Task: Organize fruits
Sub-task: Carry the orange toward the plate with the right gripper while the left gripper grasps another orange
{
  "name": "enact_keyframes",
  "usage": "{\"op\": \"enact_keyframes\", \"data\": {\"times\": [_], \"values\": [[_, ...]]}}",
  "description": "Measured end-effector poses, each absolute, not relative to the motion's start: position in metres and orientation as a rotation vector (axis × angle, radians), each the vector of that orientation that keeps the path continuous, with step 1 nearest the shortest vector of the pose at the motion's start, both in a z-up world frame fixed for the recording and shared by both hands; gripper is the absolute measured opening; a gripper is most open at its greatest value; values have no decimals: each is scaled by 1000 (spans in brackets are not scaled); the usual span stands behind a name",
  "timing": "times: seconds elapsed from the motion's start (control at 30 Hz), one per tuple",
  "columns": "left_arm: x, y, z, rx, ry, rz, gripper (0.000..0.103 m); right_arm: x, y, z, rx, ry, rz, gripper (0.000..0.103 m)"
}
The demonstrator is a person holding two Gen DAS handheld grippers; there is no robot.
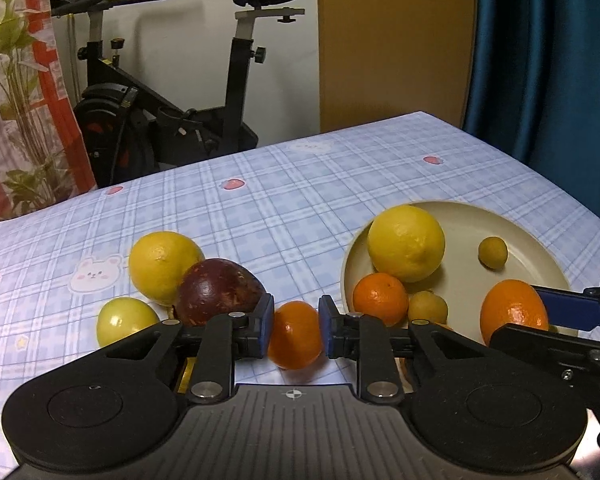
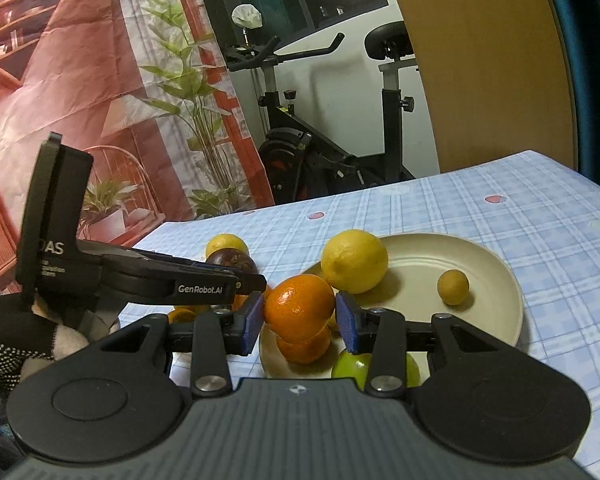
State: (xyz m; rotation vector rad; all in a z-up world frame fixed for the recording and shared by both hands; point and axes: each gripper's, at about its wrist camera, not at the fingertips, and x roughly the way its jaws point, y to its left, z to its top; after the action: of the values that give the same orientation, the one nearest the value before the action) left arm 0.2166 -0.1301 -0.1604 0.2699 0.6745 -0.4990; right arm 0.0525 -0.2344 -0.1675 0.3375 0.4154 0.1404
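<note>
On the surface [image 1: 260, 200], left: lemon [image 1: 162, 266] at the back, passion fruit [image 1: 218, 294] just in front and touching it, lime [image 1: 126, 320] nearest the left. Right: plate [image 1: 540, 256] carrying a second lemon [image 1: 406, 242], an orange [image 1: 380, 298] before it, two small round fruits [image 1: 493, 252] apart. Behind the surface, exercise bike [image 1: 172, 120].

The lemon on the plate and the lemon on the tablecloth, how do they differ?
The lemon on the plate sits inside the cream plate, beside an orange. The lemon on the tablecloth lies off the plate, partly hidden behind a dark purple fruit. Both are yellow and similar in size.
</note>
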Motion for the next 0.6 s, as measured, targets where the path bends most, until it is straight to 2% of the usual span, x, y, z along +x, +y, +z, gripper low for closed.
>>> {"op": "enact_keyframes", "data": {"times": [0.23, 0.47, 0.57, 0.6], "values": [[200, -125, -160, 304, 666, -524, 26, 55, -234, -169, 341, 426, 139, 42], [176, -108, -159, 262, 743, -569, 24, 57, -231, -169, 333, 429, 146, 42], [174, -106, -152, 264, 690, -538, 26, 56, -232, -170, 332, 426, 145, 42], [176, -108, -150, 270, 672, -522, 30, 56, -231, -170, 332, 427, 144, 42]]}}
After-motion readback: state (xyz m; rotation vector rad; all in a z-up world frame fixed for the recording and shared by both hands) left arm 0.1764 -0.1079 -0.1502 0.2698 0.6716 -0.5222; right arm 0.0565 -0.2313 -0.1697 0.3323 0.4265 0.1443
